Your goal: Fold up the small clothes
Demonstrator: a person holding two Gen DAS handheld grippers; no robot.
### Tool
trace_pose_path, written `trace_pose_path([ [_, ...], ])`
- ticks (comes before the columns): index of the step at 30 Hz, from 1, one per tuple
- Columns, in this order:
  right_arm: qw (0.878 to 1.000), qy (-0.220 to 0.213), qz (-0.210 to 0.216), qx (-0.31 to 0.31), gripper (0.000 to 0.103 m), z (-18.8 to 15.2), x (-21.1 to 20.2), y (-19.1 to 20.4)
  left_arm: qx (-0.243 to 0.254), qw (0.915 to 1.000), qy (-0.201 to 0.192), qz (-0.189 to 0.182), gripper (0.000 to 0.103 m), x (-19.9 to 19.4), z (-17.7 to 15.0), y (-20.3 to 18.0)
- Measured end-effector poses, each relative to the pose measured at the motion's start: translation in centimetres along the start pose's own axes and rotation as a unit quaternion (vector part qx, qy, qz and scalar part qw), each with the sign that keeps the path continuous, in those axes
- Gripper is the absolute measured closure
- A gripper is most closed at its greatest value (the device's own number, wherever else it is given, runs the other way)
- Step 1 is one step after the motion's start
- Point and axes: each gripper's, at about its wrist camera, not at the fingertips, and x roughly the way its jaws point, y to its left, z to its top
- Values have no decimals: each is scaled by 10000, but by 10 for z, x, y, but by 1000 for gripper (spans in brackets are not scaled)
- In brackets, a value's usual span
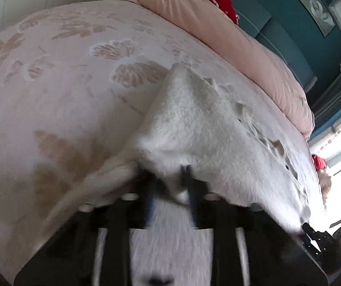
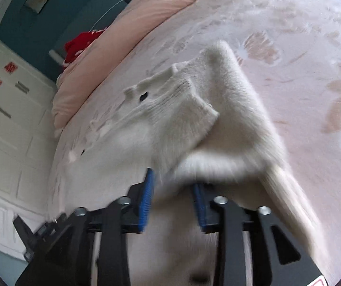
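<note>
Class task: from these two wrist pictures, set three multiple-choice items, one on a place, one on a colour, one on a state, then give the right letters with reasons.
1. Where does the fluffy white knitted garment lie?
A. on a pale pink bedspread with leaf patterns
B. on a wooden floor
C. inside a basket

2. What colour are the pads on the right gripper?
A. red
B. blue
C. yellow

3. What is the left gripper doing?
A. hanging open, apart from the cloth
B. holding a red cloth
C. gripping the white garment's edge

Answers: 1 A, the garment spreads over the patterned bedspread in both views. 2 B, the right wrist view shows blue pads on either side of the white cloth. 3 C, white cloth runs between the left gripper's fingers and bunches up there.
</note>
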Motion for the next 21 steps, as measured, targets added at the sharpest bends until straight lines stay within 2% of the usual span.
trace_pose_path([
  [1,9999,-28,-55,-146,46,-11,-13,6,89,10000,28,-7,50,-19,-5,1],
  [3,9987,-33,-278,-416,33,-43,-56,-3,200,9997,134,-61,29,-48,-14,6],
  [6,9960,182,-695,-522,25,-94,-110,-31,404,9985,372,45,16,-95,-41,25],
  [9,9953,562,-771,-140,25,-148,-149,-70,277,9971,701,97,12,-135,-82,56],
  [12,9967,628,-370,360,24,-188,-170,-94,-315,9934,1101,-83,12,-156,-128,91],
  [13,9974,525,-282,403,24,-196,-174,-94,-379,9944,978,-161,12,-163,-139,94],
  [14,9978,472,-183,421,23,-201,-174,-91,-308,9969,699,-170,12,-174,-150,91],
  [18,9973,471,118,545,21,-200,-161,-79,-295,9963,749,-299,8,-172,-164,70],
  [21,9979,369,13,525,22,-198,-149,-66,-109,9974,703,-69,8,-164,-169,59],
])
